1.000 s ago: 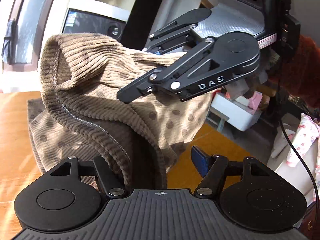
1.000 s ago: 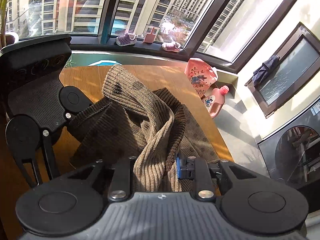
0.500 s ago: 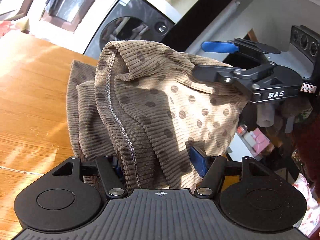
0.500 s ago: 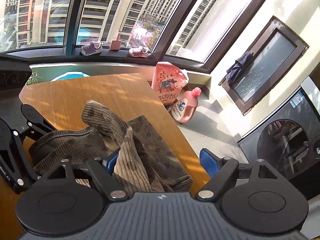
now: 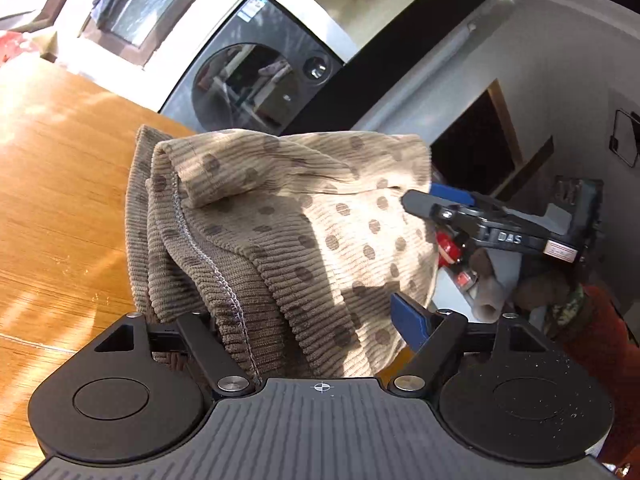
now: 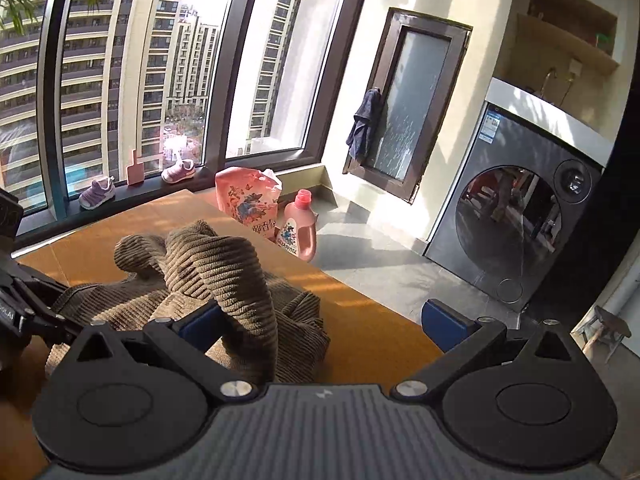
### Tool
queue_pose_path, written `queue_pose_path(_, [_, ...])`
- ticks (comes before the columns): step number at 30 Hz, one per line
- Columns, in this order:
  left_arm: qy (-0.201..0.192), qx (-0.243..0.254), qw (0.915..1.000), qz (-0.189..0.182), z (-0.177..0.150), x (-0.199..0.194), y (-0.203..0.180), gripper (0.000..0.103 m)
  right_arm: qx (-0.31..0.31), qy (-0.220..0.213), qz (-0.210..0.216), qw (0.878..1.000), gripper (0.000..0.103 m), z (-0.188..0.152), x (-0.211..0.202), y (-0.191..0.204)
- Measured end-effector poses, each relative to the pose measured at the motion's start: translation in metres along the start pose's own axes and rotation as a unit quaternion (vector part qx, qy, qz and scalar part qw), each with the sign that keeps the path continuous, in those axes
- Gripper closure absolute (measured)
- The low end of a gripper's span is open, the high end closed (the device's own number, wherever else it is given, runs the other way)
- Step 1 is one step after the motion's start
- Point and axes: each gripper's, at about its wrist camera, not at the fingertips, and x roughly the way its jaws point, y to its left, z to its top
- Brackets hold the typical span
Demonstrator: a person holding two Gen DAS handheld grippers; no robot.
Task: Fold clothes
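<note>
A brown corduroy garment with dark dots lies bunched on the wooden table. My left gripper stands open with the cloth draped between its fingers. In the left wrist view my right gripper sits at the garment's right edge, jaws apart. In the right wrist view my right gripper is open, and a ribbed fold of the garment lies over its left finger. The left gripper's arm shows at that view's left edge.
A front-loading washing machine stands beyond the table. A pink refill bag and a pink bottle stand on the floor by the table's far edge. Small shoes sit on the window sill. Clutter lies beside the table.
My right gripper opened and let go of the garment, then drew back to the cloth's edge. My left gripper's jaws also opened. The garment sank lower onto the table.
</note>
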Motion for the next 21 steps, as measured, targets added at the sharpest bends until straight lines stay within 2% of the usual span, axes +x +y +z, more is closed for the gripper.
queue_pose_path(1, [-0.003,0.004,1.0,-0.002,0.0,0.0,-0.003,0.01,0.031,0.003,-0.013,0.999,0.0,-0.002,0.019,-0.007])
queue_pose_path(4, [-0.004,0.028,0.9996,-0.002,0.0,0.0,-0.015,0.009,0.03,0.045,-0.063,0.997,0.0,-0.022,0.08,-0.009])
queue_pose_path(6, [-0.004,0.046,0.9989,0.013,0.003,0.001,-0.022,0.009,0.063,0.049,-0.071,0.994,0.0,-0.031,0.098,-0.014])
queue_pose_path(8, [-0.005,0.065,0.9969,0.043,0.009,0.004,-0.026,0.014,0.101,0.049,-0.063,0.992,0.0,-0.033,0.104,-0.023])
queue_pose_path(10, [-0.006,0.088,0.9908,0.103,0.02,0.008,-0.029,0.02,0.083,0.04,-0.067,0.993,0.0,-0.036,0.099,-0.02])
queue_pose_path(13, [-0.021,0.095,0.9802,0.173,0.044,0.013,-0.02,0.021,0.069,0.029,-0.067,0.995,0.0,-0.039,0.083,-0.016])
queue_pose_path(15, [-0.027,0.079,0.9781,0.191,0.062,0.004,-0.014,0.021,0.07,0.018,-0.06,0.996,0.0,-0.04,0.069,-0.016])
queue_pose_path(17, [-0.036,0.042,0.9847,0.165,0.077,-0.006,-0.01,0.017,0.074,0.007,-0.055,0.996,0.0,-0.041,0.055,-0.017])
queue_pose_path(19, [-0.021,0.008,0.9919,0.125,0.08,-0.01,-0.006,0.009,0.082,-0.004,-0.049,0.995,0.0,-0.043,0.044,-0.018])
queue_pose_path(21, [-0.005,-0.026,0.996,0.085,0.084,-0.014,-0.002,0.008,0.094,-0.012,-0.044,0.995,0.0,-0.049,0.037,-0.019])
